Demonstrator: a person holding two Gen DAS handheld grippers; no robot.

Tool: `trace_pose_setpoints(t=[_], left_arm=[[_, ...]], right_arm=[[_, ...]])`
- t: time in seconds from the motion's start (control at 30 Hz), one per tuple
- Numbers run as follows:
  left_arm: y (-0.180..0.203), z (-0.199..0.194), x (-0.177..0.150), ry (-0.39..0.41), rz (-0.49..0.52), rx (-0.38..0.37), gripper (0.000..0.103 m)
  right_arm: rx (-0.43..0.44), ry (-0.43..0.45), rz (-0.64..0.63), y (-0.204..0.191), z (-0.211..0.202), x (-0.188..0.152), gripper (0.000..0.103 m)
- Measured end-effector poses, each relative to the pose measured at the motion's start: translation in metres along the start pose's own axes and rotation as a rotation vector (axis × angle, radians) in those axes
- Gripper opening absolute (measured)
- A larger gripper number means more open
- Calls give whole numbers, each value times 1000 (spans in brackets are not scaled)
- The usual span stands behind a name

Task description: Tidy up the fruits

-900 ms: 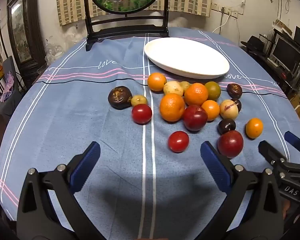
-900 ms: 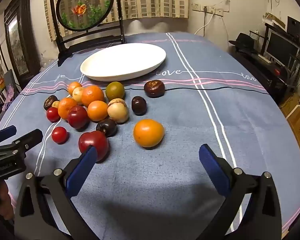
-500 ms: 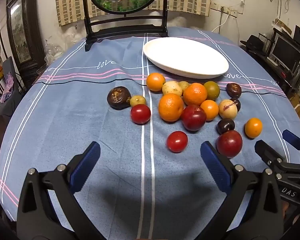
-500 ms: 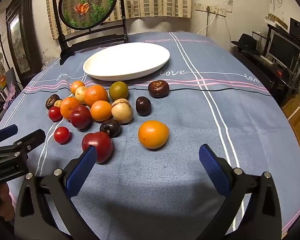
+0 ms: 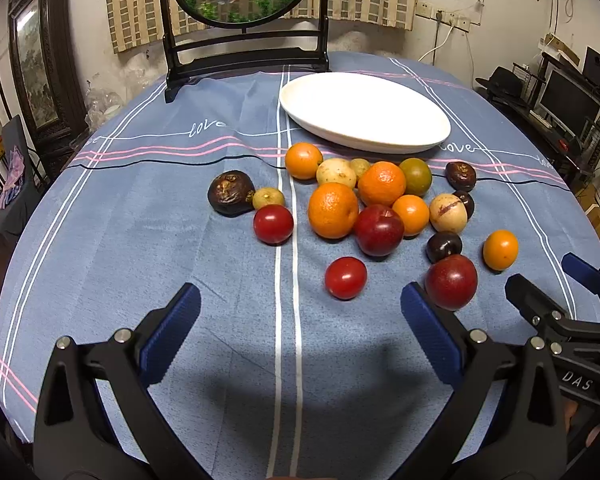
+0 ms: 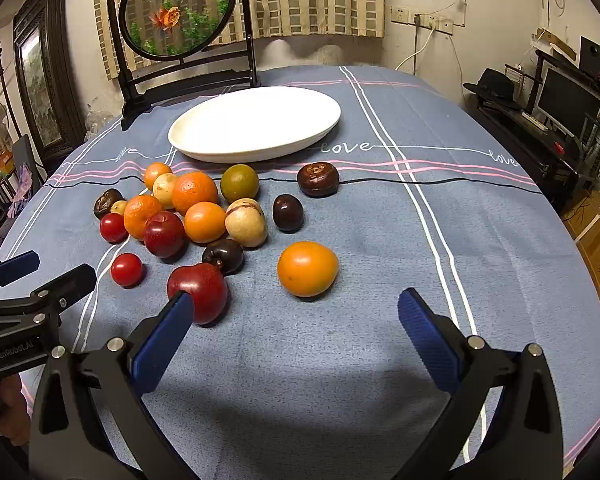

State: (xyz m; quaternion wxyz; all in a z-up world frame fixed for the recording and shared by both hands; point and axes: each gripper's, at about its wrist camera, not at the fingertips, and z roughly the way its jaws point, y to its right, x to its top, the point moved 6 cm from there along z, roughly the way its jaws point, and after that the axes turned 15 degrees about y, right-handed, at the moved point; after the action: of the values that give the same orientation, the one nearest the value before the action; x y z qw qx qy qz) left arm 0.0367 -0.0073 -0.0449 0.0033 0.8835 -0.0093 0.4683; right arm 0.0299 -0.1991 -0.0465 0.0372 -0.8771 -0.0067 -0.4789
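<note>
Several fruits lie loose on the blue tablecloth: oranges (image 5: 333, 210), red plums (image 5: 378, 230), small red tomatoes (image 5: 345, 277), dark wrinkled fruits (image 5: 231, 193) and pale round ones (image 5: 448, 213). An empty white oval plate (image 5: 364, 109) sits behind them; it also shows in the right wrist view (image 6: 256, 122). My left gripper (image 5: 300, 320) is open and empty, in front of a tomato. My right gripper (image 6: 292, 320) is open and empty, just in front of a lone orange fruit (image 6: 307, 268), with a red plum (image 6: 198, 292) by its left finger.
A round goldfish screen on a black stand (image 5: 240, 20) stands at the table's far edge. A desk with a monitor (image 6: 564, 100) is off to the right. Each gripper shows in the other's view: the right gripper (image 5: 556, 296), the left gripper (image 6: 32, 280).
Both grippers have moved a little forward toward the fruits; the fruits look slightly nearer. Both stay open. No fruit has moved.
</note>
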Motion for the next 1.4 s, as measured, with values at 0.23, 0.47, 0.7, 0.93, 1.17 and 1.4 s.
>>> trace_pose_setpoints(t=[0.23,0.47,0.7,0.93,1.17,1.4], left_arm=[[0,1,0,-5,0,-5,101],[2,1,-1,-7,1,-11,101],[2,0,-1,-7,-3,-18,101],[2,-1,-2,-6,-3,-18,101],[3,-1,-3,-10,0,-19,101],[4,-2,-3,-11,1,-19,101]], right_arm=[[5,-5,1,0,0,-1,102],[8,-6,-1,-1,0,-1,102],[11,-7,-5,-4,0,-2,102],[11,-8,-4,-5,-1,-2,102],[12,-10,-1,-4,0,-2,102],[14,-11,-1,-5,-1,-2,102]])
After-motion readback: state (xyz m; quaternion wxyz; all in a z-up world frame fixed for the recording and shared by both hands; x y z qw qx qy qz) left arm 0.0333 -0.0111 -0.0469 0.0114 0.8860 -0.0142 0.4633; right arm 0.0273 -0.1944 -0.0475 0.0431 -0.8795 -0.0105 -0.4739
